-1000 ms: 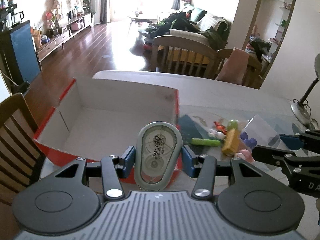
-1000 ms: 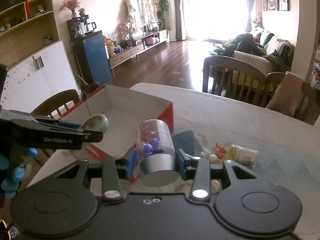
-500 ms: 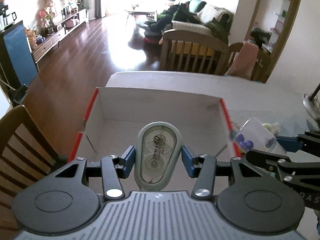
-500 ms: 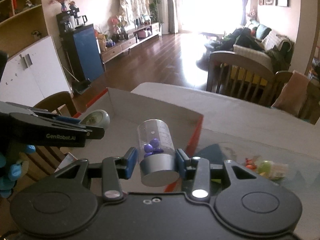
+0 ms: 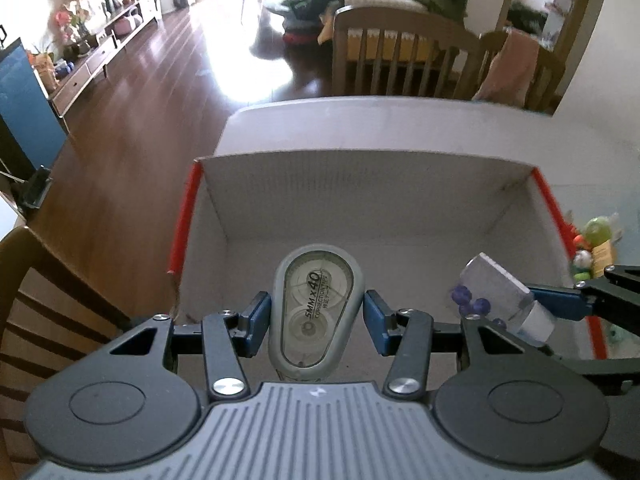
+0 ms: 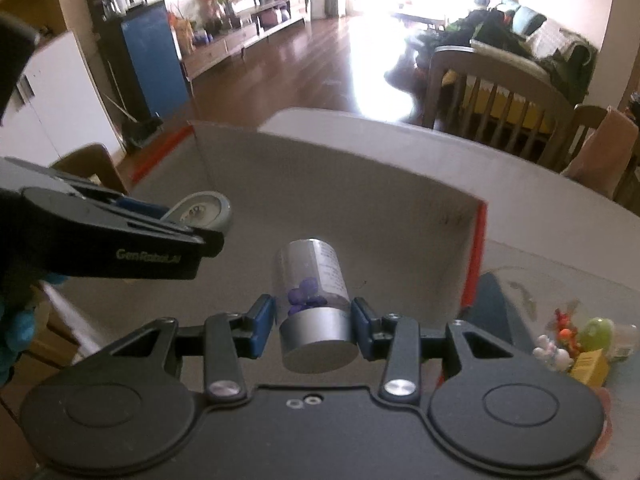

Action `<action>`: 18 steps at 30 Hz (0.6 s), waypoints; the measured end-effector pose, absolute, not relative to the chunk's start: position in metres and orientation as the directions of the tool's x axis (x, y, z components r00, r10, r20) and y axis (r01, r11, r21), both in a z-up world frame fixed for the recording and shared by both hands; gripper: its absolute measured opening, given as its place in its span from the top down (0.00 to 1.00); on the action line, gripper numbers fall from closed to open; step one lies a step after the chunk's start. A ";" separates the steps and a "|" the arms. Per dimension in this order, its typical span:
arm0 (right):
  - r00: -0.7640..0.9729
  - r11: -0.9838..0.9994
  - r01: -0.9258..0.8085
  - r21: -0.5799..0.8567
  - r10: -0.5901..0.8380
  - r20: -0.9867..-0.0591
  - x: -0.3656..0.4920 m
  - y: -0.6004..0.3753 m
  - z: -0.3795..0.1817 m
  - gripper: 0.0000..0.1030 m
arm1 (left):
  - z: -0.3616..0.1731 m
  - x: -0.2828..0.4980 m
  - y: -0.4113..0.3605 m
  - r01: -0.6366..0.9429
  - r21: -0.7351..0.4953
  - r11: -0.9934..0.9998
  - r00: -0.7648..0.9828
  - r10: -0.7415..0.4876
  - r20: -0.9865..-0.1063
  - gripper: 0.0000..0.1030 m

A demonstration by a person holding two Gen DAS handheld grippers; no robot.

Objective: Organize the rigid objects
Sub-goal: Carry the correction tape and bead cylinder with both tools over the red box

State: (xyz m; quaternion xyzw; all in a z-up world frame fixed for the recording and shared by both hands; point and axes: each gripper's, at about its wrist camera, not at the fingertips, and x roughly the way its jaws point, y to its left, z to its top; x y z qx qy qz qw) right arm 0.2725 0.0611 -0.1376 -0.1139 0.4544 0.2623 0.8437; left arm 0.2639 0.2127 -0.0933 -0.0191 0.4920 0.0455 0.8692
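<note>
sunlit living room lay beyond a grey table [image 5: 360, 120] bearing an open red-edged cardboard box [image 5: 360, 184]. over it, the left gripper [image 5: 316, 322] clamped a grey teardrop-shaped correction tape dispenser [image 5: 318, 304]; the right gripper [image 6: 314, 326] clamped a clear silver-capped bottle of purple beads [image 6: 310, 280].

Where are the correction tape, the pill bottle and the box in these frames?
correction tape [image 5: 318, 312]: left wrist view, on its clear face with the printed label.
pill bottle [image 6: 316, 276]: right wrist view, on its clear body above the grey cap.
box [image 5: 360, 196]: left wrist view, on its far inner wall.
</note>
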 end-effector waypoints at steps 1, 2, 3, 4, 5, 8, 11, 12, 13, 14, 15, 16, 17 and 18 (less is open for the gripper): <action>0.439 0.837 -0.545 0.045 0.331 -0.835 0.275 0.063 -0.142 0.60 | -0.097 0.267 0.212 -0.092 0.018 0.996 0.501 0.062 -0.863 0.52; 0.430 0.840 -0.541 0.045 0.322 -0.844 0.277 0.065 -0.146 0.60 | -0.103 0.271 0.212 -0.084 0.026 0.996 0.490 0.064 -0.869 0.52; 0.421 0.842 -0.537 0.045 0.314 -0.851 0.278 0.066 -0.150 0.60 | -0.108 0.274 0.211 -0.080 0.033 0.996 0.479 0.067 -0.875 0.52; 0.410 0.844 -0.535 0.045 0.306 -0.859 0.280 0.067 -0.154 0.60 | -0.111 0.276 0.211 -0.076 0.037 0.996 0.465 0.068 -0.882 0.52; 0.403 0.844 -0.535 0.041 0.298 -0.865 0.281 0.069 -0.157 0.60 | -0.116 0.277 0.213 -0.070 0.036 0.997 0.454 0.064 -0.889 0.52; 0.376 0.843 -0.536 0.034 0.274 -0.885 0.281 0.073 -0.164 0.60 | -0.127 0.281 0.212 -0.055 0.048 0.997 0.420 0.067 -0.905 0.52; 0.347 0.841 -0.540 0.024 0.248 -0.904 0.282 0.079 -0.168 0.60 | -0.135 0.282 0.213 -0.043 0.049 0.998 0.386 0.062 -0.920 0.52; 0.340 0.841 -0.540 0.026 0.246 -0.907 0.281 0.079 -0.169 0.60 | -0.137 0.283 0.213 -0.038 0.048 0.998 0.376 0.059 -0.925 0.52; 0.329 0.839 -0.543 0.027 0.242 -0.913 0.281 0.080 -0.169 0.60 | -0.139 0.283 0.212 -0.034 0.047 0.998 0.365 0.056 -0.929 0.52; 0.321 0.840 -0.543 0.025 0.235 -0.917 0.280 0.080 -0.170 0.60 | -0.142 0.283 0.212 -0.030 0.045 0.999 0.354 0.052 -0.934 0.52; 0.315 0.842 -0.539 0.024 0.228 -0.921 0.280 0.080 -0.171 0.60 | -0.144 0.283 0.212 -0.026 0.043 0.999 0.345 0.050 -0.937 0.52; 0.308 0.843 -0.536 0.028 0.227 -0.924 0.280 0.080 -0.171 0.60 | -0.146 0.284 0.212 -0.026 0.044 0.999 0.336 0.050 -0.940 0.52; 0.299 0.845 -0.534 0.035 0.228 -0.927 0.280 0.079 -0.171 0.60 | -0.147 0.285 0.212 -0.026 0.042 0.999 0.325 0.049 -0.944 0.52; 0.291 0.845 -0.533 0.043 0.230 -0.929 0.279 0.078 -0.171 0.60 | -0.148 0.285 0.212 -0.027 0.041 0.999 0.318 0.047 -0.947 0.52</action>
